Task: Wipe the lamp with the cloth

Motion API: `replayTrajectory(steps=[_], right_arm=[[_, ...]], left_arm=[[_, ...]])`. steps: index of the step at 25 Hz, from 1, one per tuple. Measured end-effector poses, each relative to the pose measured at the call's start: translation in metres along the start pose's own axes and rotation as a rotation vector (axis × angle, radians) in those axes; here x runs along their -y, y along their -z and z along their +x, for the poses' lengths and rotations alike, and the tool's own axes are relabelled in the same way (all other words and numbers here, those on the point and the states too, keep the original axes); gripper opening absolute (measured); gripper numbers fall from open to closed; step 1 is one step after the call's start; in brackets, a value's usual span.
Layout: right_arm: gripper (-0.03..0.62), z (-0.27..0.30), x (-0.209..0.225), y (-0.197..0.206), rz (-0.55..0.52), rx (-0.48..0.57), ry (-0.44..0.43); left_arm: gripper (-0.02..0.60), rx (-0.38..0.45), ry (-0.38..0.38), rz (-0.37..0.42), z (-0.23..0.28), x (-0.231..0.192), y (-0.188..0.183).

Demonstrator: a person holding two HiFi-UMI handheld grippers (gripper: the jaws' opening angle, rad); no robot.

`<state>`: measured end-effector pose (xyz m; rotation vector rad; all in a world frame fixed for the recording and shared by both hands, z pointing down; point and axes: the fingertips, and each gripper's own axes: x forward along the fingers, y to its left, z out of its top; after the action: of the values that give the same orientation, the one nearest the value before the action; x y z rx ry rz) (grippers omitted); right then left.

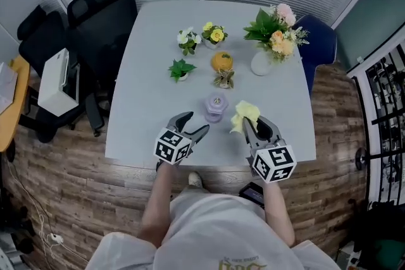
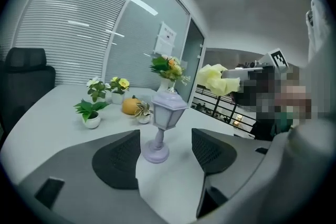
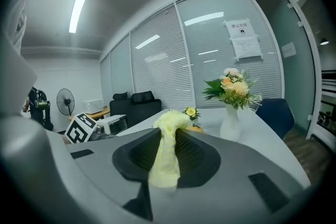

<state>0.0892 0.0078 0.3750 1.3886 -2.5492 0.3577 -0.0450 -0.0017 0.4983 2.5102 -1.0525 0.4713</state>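
Note:
A small lilac lantern-shaped lamp (image 1: pixel 216 106) stands upright on the grey table (image 1: pixel 145 98) near its front edge. In the left gripper view the lamp (image 2: pixel 164 123) stands a little ahead of the open jaws, between them and apart from both. My left gripper (image 1: pixel 193 126) is open, just left of the lamp. My right gripper (image 1: pixel 251 124) is shut on a yellow cloth (image 1: pixel 245 114), held just right of the lamp. In the right gripper view the cloth (image 3: pixel 167 149) is pinched between the jaws and sticks up above them.
Behind the lamp stand a small orange pumpkin (image 1: pixel 221 61), a succulent (image 1: pixel 223 78), a green plant pot (image 1: pixel 181 69), two little flower pots (image 1: pixel 188 40) and a white vase of flowers (image 1: pixel 273 38). Black office chairs (image 1: pixel 95 22) stand left of the table.

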Motion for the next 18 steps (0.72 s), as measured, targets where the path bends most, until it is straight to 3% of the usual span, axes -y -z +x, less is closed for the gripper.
replayTrajectory(steps=[10, 14, 18], right_arm=[[0.088, 0.031, 0.005, -0.009, 0.072, 0.012, 0.069], [0.089, 0.037, 0.009, -0.012, 0.092, 0.019, 0.063], [0.088, 0.047, 0.013, -0.012, 0.107, 0.016, 0.038]], left_arm=[[0.288, -0.131, 0.200, 0.154, 0.052, -0.020, 0.023], [0.290, -0.188, 0.243, 0.213, 0.066, -0.021, 0.038], [0.291, -0.205, 0.256, 0.223, 0.074, -0.024, 0.044]])
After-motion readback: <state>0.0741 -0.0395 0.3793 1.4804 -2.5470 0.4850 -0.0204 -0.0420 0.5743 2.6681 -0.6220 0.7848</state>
